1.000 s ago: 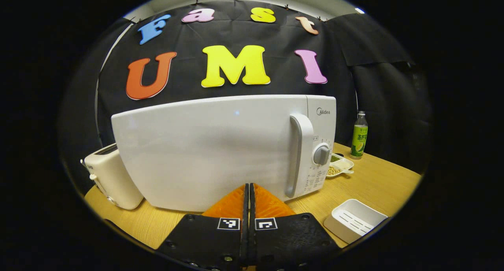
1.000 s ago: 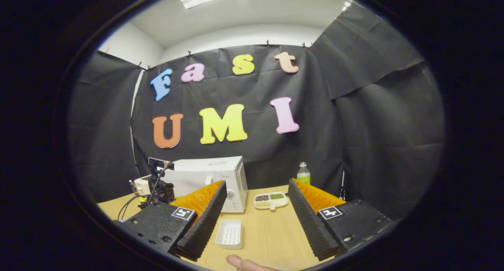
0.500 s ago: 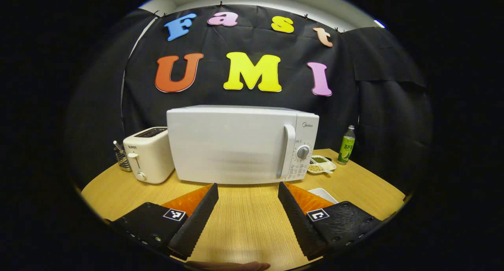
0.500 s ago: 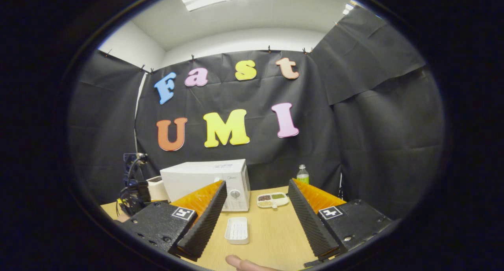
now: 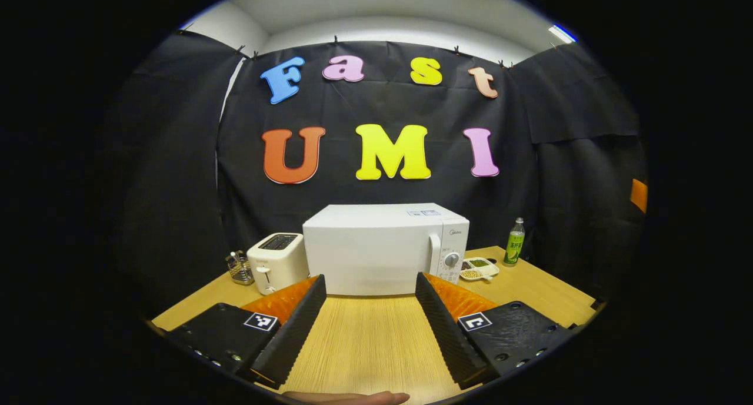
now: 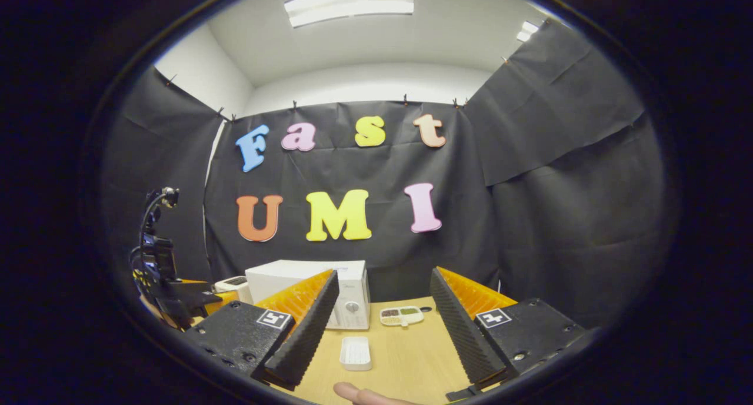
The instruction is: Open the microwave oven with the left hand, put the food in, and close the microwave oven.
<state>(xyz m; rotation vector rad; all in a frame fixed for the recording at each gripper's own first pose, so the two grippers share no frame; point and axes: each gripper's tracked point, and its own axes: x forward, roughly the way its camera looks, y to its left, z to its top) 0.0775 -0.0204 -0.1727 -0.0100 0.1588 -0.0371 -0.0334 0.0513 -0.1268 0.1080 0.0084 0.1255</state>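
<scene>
The white microwave [image 5: 376, 249] stands at the back of the wooden table [image 5: 365, 340] with its door closed and the handle [image 5: 434, 256] on its right side. My left gripper [image 5: 370, 328] is open and empty, well back from the door. In the right gripper view the microwave [image 6: 353, 287] is partly hidden behind a finger of my right gripper [image 6: 382, 334], which is open and empty above the table. A small divided dish of grains [image 6: 401, 315] lies right of the microwave, also seen as the dish [image 5: 479, 268]. The left gripper [image 6: 170, 287] shows at the far left.
A cream toaster [image 5: 276, 262] stands left of the microwave, with a small wire holder [image 5: 236, 266] beside it. A green bottle [image 5: 515, 241] is at the back right. A white ridged tray [image 6: 356, 353] lies in front of the microwave. A fingertip [image 6: 356, 393] shows at the bottom.
The left gripper was shut close against the microwave door, then opened and drew far back from it. The right gripper also moved back and tilted up a little.
</scene>
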